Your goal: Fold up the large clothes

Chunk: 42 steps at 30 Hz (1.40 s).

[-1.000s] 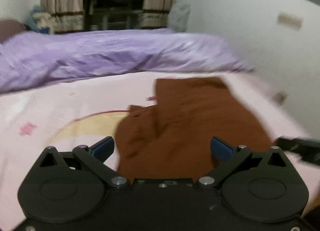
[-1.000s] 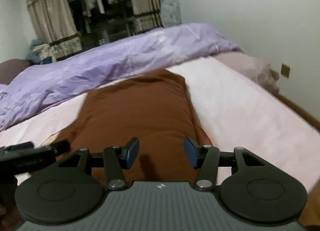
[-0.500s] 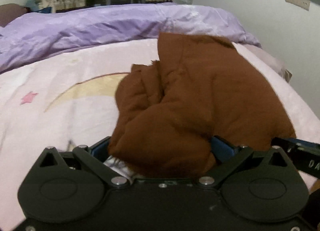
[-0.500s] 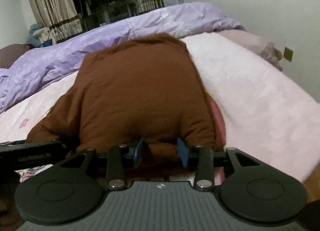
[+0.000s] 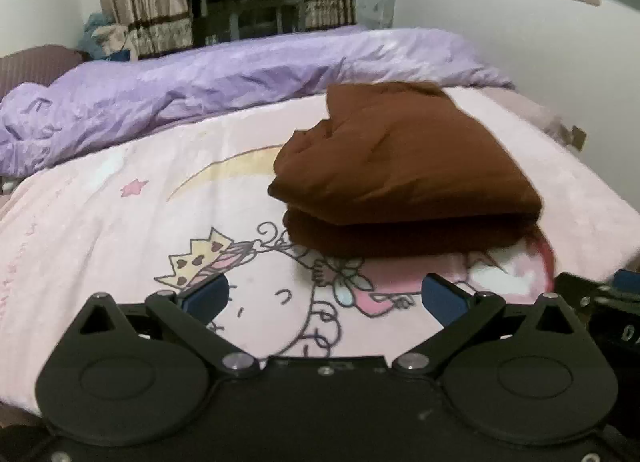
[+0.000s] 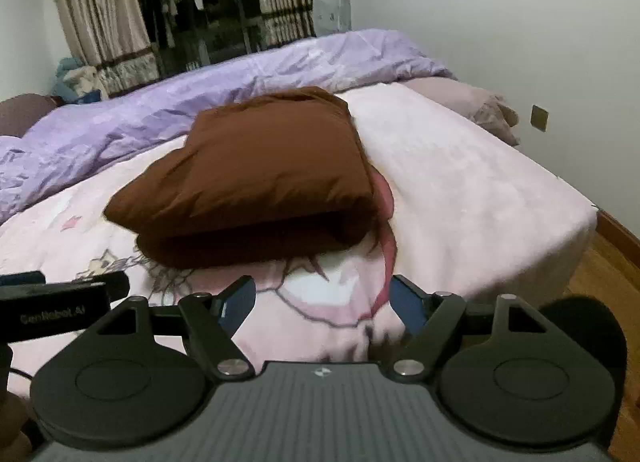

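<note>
A brown garment (image 5: 404,178) lies folded in a thick two-layer stack on the pink cartoon-print bedsheet (image 5: 120,230). It also shows in the right wrist view (image 6: 256,182). My left gripper (image 5: 324,298) is open and empty, a short way in front of the stack's near edge, over the printed sheet. My right gripper (image 6: 322,298) is open and empty, also just short of the stack's near edge. Part of the right gripper (image 5: 600,310) shows at the right edge of the left wrist view, and part of the left gripper (image 6: 60,298) at the left of the right wrist view.
A crumpled purple duvet (image 5: 200,90) lies across the far side of the bed. A greyish pillow (image 6: 472,106) sits at the far right. White wall runs along the right. The bed's right edge (image 6: 576,230) drops to a wooden floor (image 6: 600,274). Curtains (image 6: 100,26) hang behind.
Both grippers let go of the brown garment's near edge and pulled back toward me. The garment now lies folded over in a stack, and both grippers are open.
</note>
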{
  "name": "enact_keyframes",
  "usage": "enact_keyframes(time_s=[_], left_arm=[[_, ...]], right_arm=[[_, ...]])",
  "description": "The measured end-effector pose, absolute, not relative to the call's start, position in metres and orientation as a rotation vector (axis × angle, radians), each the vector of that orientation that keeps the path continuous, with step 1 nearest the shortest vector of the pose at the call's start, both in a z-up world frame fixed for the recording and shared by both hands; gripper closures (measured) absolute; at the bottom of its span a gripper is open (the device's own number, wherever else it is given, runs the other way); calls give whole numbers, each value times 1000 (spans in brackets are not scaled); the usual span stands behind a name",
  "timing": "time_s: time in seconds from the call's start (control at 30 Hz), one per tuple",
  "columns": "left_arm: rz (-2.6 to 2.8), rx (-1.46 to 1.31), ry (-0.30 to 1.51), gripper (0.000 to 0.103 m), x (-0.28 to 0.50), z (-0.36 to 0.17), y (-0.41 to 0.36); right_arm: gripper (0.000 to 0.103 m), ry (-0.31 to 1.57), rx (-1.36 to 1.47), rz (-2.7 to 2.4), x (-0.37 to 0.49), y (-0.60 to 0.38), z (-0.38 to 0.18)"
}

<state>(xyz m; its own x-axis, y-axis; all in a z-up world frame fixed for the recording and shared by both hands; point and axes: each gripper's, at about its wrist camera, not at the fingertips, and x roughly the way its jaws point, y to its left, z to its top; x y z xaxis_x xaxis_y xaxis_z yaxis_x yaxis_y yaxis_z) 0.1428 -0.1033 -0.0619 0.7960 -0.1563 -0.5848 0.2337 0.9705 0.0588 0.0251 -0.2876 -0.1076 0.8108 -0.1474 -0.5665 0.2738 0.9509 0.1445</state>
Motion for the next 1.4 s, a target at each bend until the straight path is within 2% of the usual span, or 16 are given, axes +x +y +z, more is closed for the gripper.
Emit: enact_keyframes(time_s=[1.4], left_arm=[[-257,97,576,0,109,-54,-104]], right_arm=[[12,531,202,-247,6,-274,-97]])
